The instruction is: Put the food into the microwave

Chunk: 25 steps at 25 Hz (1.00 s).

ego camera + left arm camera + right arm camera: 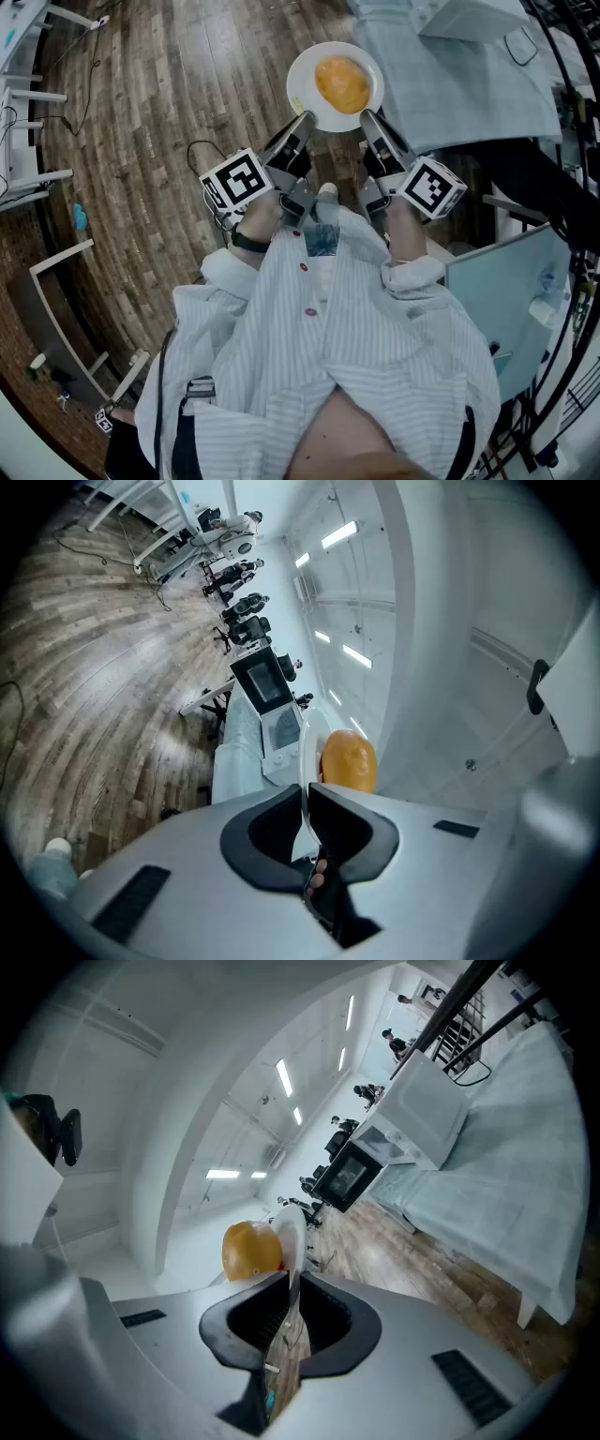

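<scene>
Plate [305,80] clamped at near rim by left gripper [305,120] and right gripper [368,117]: keep level, advance together toward probable microwave [349,1176], no tipping food [342,84].

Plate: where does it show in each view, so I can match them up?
Head view: plate, top centre.
Left gripper view: edge-on, held in the jaws, lower centre.
Right gripper view: edge-on, held in the jaws, lower centre.
Shared landmark: the orange food on it.
</scene>
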Tool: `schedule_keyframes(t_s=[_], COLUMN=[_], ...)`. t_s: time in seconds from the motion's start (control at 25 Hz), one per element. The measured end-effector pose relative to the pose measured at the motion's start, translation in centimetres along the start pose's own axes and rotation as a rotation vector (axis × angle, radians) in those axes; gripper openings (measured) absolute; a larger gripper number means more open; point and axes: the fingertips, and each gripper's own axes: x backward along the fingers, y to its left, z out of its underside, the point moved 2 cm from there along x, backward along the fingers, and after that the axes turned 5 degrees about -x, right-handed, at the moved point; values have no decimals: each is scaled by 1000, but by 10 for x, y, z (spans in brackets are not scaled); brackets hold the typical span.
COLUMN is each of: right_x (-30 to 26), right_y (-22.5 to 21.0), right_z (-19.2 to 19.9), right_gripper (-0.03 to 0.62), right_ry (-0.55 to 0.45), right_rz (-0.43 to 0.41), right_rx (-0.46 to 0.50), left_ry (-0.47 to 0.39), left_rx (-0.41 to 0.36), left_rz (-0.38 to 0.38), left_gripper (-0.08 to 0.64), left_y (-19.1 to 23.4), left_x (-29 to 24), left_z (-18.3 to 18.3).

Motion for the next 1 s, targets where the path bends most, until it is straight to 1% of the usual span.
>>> schedule_keyframes(t_s=[0.24,0.44,0.56,1.0], right_x=[-1,0,-2,-9], right_y=[2,-3,-1,-10], right_z=[-1,0,-1,4], right_gripper=[51,51,51,51], right_ry=[7,12,24,73], right_rz=[-12,7,-14,-37], right_rx=[12,-1,14,-11], left_ry=[-14,-19,-27,-61], left_rx=[5,5,-4,8], left_rz=[10,2,-1,-41], left_gripper=[28,28,28,28], left_y=[0,3,3,8], left_x=[0,0,-1,2], left_z=[0,1,1,3])
